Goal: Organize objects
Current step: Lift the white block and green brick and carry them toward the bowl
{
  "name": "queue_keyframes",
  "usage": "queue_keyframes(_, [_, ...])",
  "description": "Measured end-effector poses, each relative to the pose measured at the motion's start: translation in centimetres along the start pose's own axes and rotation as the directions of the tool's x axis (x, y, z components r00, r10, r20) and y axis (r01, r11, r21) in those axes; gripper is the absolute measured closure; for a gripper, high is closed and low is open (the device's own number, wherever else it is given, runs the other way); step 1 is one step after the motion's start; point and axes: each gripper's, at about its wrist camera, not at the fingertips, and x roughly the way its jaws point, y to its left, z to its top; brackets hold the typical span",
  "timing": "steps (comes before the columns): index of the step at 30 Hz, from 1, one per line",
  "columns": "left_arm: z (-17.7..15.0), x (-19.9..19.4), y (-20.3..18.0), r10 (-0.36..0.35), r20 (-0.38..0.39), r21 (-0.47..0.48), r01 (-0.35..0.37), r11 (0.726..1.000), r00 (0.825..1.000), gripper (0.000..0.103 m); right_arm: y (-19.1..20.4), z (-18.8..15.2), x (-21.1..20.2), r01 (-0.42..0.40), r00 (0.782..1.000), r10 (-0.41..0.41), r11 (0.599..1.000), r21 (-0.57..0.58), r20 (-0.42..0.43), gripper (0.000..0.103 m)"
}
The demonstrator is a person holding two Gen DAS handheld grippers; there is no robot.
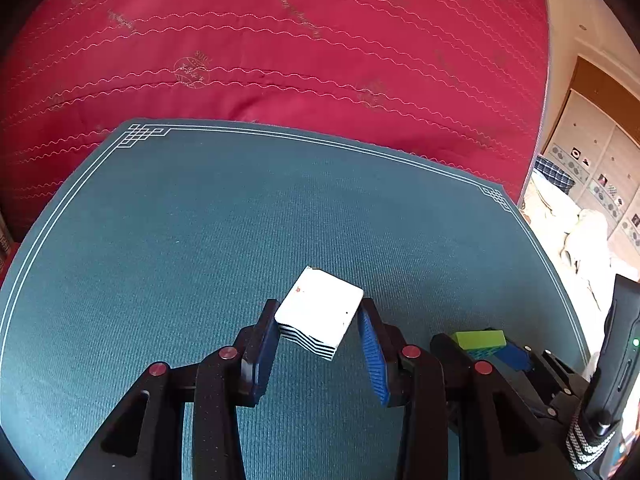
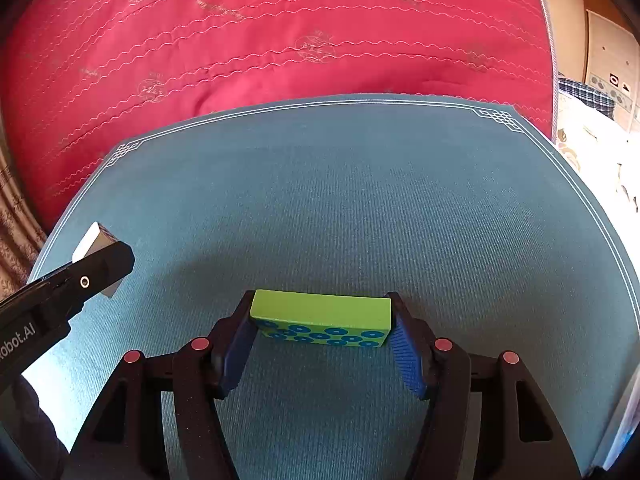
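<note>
My left gripper (image 1: 320, 320) is shut on a white block (image 1: 318, 306) with black-striped sides, held skewed between the blue pads above the teal mat (image 1: 200, 220). My right gripper (image 2: 322, 322) is shut on a green block (image 2: 320, 312) with blue circles on its front face, gripped by its two short ends. In the left wrist view the green block (image 1: 480, 342) and right gripper show at the lower right. In the right wrist view the white block (image 2: 94, 240) pokes out past the left gripper's black finger (image 2: 100, 268) at the left.
The teal mat with white border lines lies on a red quilted bedspread (image 1: 280, 40). A wardrobe (image 1: 600, 152) and white bedding (image 1: 572, 232) lie off to the right. A patterned curtain (image 2: 12, 208) is at the left edge.
</note>
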Motion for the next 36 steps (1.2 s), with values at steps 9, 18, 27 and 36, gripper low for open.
queue_keyframes(9, [-0.1,-0.9,-1.3,-0.042,0.013,0.025,0.042,0.999,0.999,0.061,-0.6,-2.8,-4.1,-0.019,0.999,0.019,1.000,0.020,0.038,0.040])
queue_keyframes(18, [-0.4,-2.8,-4.1,-0.106,0.040,0.090,0.102,0.991,0.994,0.061,-2.4,-5.0,-9.5,0.000,0.995,-0.007,0.997,0.075,0.102,0.040])
queue_keyframes(27, [-1.3,-4.7,-7.6,-0.186,0.045,0.160,0.177,0.971,0.982,0.061,-5.7,-6.4,-14.7,0.051,0.984,-0.074,0.988,0.146,0.161,0.040])
queue_keyframes(36, [-1.9,-6.3,-10.0,-0.248,0.045,0.208,0.234,0.950,0.968,0.061,-10.6,-7.7,-19.7,0.138,0.960,-0.188,0.963,0.230,0.209,0.040])
